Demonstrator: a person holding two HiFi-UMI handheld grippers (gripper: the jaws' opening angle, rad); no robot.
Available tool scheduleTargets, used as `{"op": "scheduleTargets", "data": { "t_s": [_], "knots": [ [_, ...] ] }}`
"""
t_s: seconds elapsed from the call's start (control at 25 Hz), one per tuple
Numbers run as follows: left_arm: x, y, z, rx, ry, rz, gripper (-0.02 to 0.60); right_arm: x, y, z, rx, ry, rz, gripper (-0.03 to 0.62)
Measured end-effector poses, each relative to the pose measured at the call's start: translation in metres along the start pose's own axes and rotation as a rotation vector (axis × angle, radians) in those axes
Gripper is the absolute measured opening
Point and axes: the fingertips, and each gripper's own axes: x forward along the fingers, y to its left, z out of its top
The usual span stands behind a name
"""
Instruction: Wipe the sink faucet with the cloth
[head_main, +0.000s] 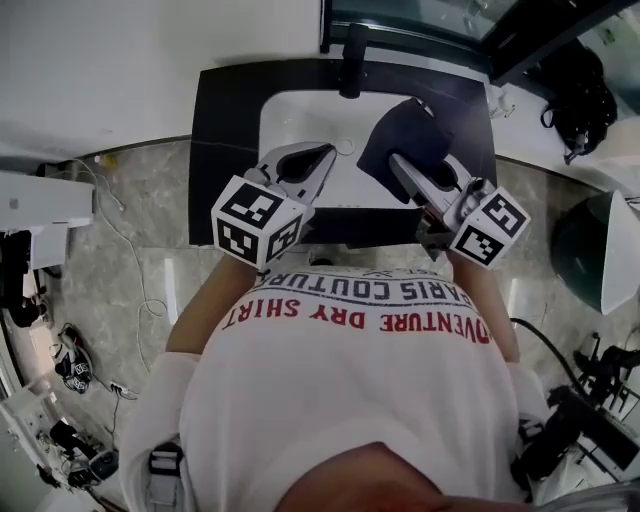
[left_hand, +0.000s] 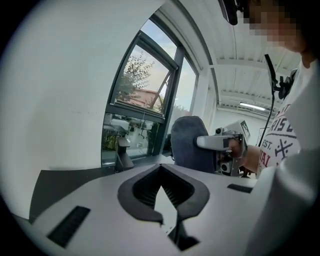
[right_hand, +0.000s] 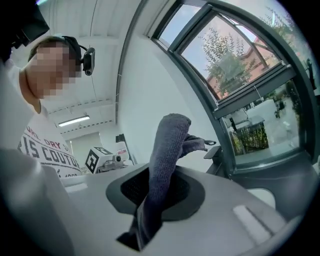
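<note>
A dark counter (head_main: 225, 150) with a white sink (head_main: 300, 115) stands before you on a grey marbled floor (head_main: 120, 250). Nearest you, your left gripper (head_main: 325, 152) hovers over the sink's front edge, its tips together on nothing. Beside it, your right gripper (head_main: 397, 160) is clamped on the dark blue cloth (head_main: 400, 125), which bunches over the basin's right side and partly blocks that gripper's sight of the faucet (head_main: 352, 65). The black faucet stands behind the basin, apart from the cloth, below the window (head_main: 420, 15).

Black countertop (head_main: 225, 130), marble floor (head_main: 110, 330) (grey-veined), tall window (left_hand: 142, 90)
</note>
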Motion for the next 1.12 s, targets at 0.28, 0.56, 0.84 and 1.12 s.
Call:
{"op": "scheduleTargets", "data": {
  "t_s": [0.28,0.56,0.84,1.12],
  "knots": [
    [0.035,0.021,-0.002,-0.011,0.031,-0.070,0.000,0.018,-0.032,-0.003,0.016,0.007,-0.051,0.049],
    [0.062,0.040,-0.005,-0.058,0.052,-0.076,0.000,0.022,-0.066,-0.010,-0.057,0.065,-0.058,0.049],
    [0.046,0.057,0.001,-0.062,0.061,-0.033,0.000,0.050,-0.078,0.036,-0.149,0.031,-0.018,0.049],
    [0.060,0.084,0.001,-0.092,0.073,0.008,0.000,0.098,-0.122,0.070,-0.219,0.006,0.037,0.049]
  ]
}}
